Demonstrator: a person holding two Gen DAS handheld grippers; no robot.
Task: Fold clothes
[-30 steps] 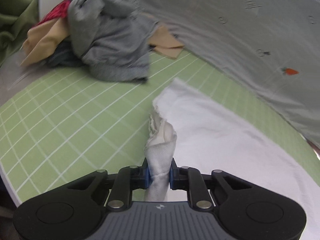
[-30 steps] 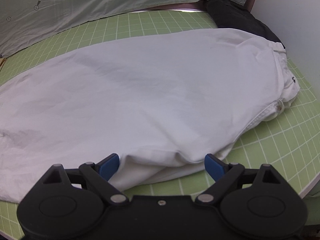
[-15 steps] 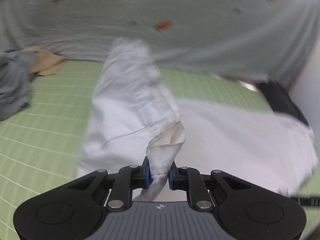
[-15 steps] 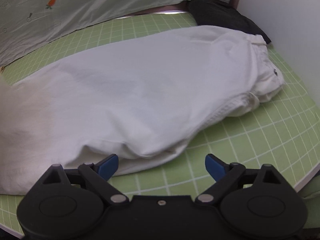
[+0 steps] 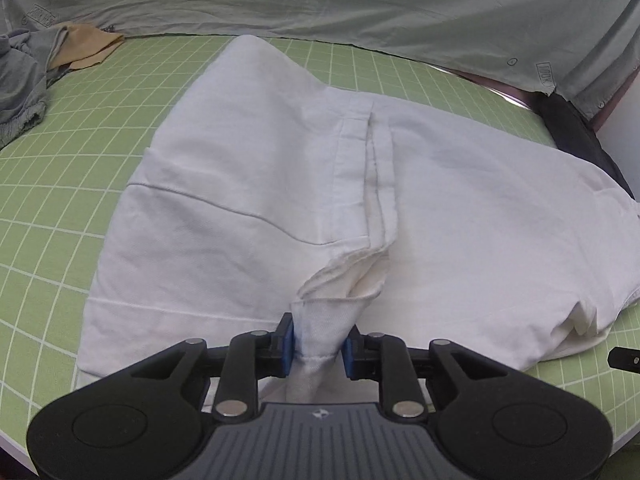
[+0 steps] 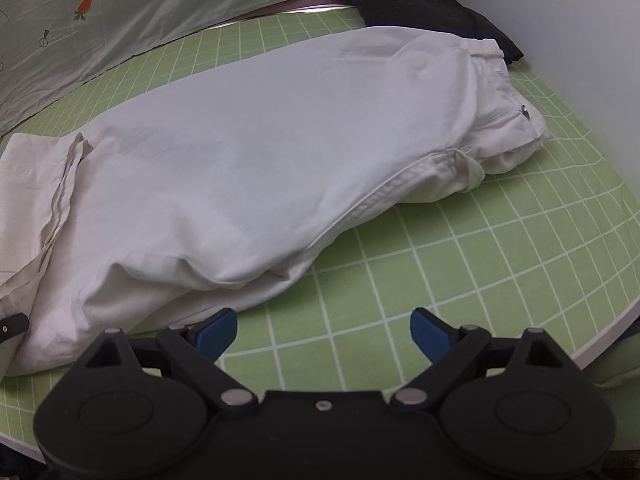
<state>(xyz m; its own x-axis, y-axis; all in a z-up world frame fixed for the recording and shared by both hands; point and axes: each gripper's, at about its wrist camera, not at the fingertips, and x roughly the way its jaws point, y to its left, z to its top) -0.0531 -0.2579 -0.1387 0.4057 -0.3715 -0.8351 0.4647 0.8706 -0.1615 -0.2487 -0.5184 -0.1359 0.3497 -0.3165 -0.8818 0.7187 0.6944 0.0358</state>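
White trousers (image 5: 460,216) lie flat on the counter (image 5: 60,184), long axis running ahead-right of the left gripper (image 5: 319,340) toward the waistband. Hem end doubled back over the leg, cuff bunched between the left jaws, which are opening, pads still on cloth. Right gripper (image 6: 323,330) wide, empty, near edge of trousers just ahead-left. My read: left is releasing; next fold spans that axis.

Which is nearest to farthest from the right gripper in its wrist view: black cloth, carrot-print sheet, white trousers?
From the right gripper:
1. white trousers, just ahead and left.
2. black cloth, far right, by the wall.
3. carrot-print sheet, far left; too close to call against the cloth.
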